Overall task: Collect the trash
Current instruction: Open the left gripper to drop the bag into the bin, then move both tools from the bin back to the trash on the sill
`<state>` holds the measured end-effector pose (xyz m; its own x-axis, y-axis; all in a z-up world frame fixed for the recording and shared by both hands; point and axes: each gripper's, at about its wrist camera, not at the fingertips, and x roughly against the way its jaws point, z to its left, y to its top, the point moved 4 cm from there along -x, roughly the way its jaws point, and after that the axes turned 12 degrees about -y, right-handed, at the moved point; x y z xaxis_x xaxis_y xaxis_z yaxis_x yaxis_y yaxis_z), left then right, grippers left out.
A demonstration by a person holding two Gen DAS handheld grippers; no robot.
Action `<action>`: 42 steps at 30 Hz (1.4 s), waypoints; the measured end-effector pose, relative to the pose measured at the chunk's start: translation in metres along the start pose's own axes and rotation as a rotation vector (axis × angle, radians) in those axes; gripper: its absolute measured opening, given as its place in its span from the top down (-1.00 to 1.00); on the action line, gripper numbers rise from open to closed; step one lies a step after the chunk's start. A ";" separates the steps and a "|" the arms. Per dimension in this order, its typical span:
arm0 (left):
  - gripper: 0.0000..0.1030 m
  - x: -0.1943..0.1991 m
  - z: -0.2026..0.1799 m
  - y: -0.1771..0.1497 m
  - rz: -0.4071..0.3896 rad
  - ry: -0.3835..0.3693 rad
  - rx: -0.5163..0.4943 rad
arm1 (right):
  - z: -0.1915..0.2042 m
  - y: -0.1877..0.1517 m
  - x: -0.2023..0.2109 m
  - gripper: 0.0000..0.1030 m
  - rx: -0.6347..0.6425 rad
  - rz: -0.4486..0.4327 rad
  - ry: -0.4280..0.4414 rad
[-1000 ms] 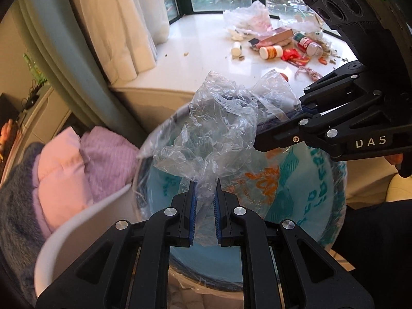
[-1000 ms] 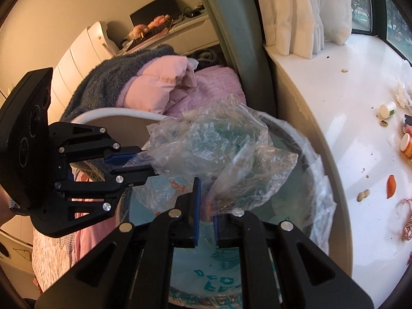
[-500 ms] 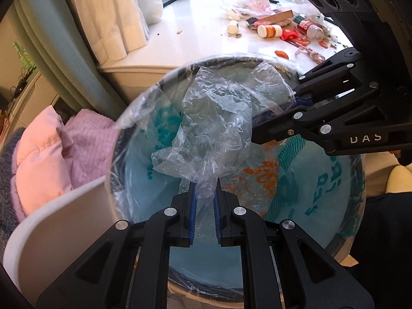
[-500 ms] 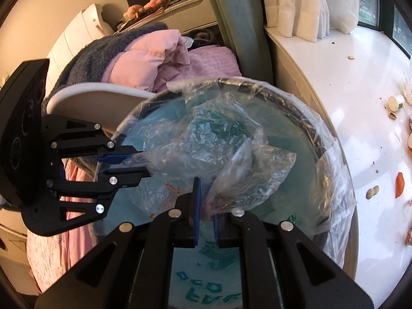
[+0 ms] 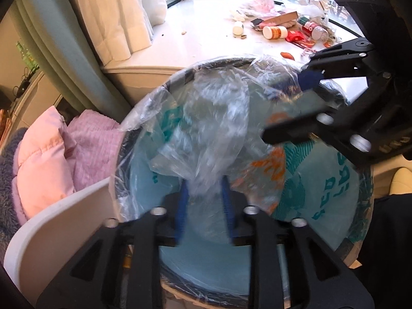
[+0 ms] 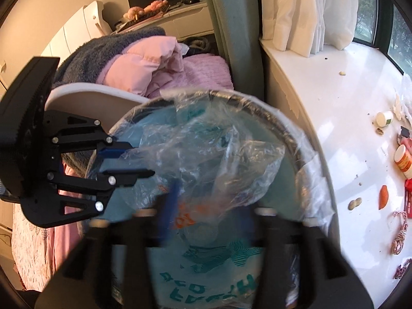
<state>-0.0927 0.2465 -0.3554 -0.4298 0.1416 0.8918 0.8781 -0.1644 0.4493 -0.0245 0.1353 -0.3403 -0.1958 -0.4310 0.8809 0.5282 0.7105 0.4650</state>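
Right under both my tongs sits the trash bin (image 5: 322, 231), lined with a printed blue bag, its mouth wide and filling the space ahead of me. Beyond the bin, well past my right tongs (image 6: 206, 203), runs the white counter (image 6: 347, 128), and the rest of the litter is scattered along it: bottles (image 5: 275, 32), wrappers, a bit of string.

The piece I'm dealing with is the crumpled clear plastic bag (image 5: 219, 118). It hangs between the two tongs, directly over the bin's mouth. Both pairs look parted to me: the left tongs (image 5: 204, 213) show a plain gap between the blue pads, with plastic trailing loosely through it, and the right ones are spread wide, though blurred.

My judgement is that the drop is under way. To do it well I'd keep both tongs fully apart and centred over the bin, so the light film can't cling to a pad or drape over the rim.
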 end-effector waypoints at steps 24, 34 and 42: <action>-0.88 0.015 -0.027 0.032 -0.076 0.017 -0.074 | -0.027 0.000 0.044 -0.86 -0.032 -0.111 -0.114; -0.88 0.017 -0.045 0.058 -0.099 0.001 -0.117 | -0.049 -0.005 0.061 -0.86 -0.071 -0.133 -0.138; -0.88 0.016 -0.066 0.097 -0.136 -0.025 -0.157 | -0.091 -0.019 0.082 -0.86 -0.134 -0.139 -0.198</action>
<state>-0.0278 0.1687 -0.2942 -0.5349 0.1972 0.8216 0.7679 -0.2923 0.5700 0.0246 0.0361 -0.2849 -0.4243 -0.3926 0.8160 0.5872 0.5667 0.5780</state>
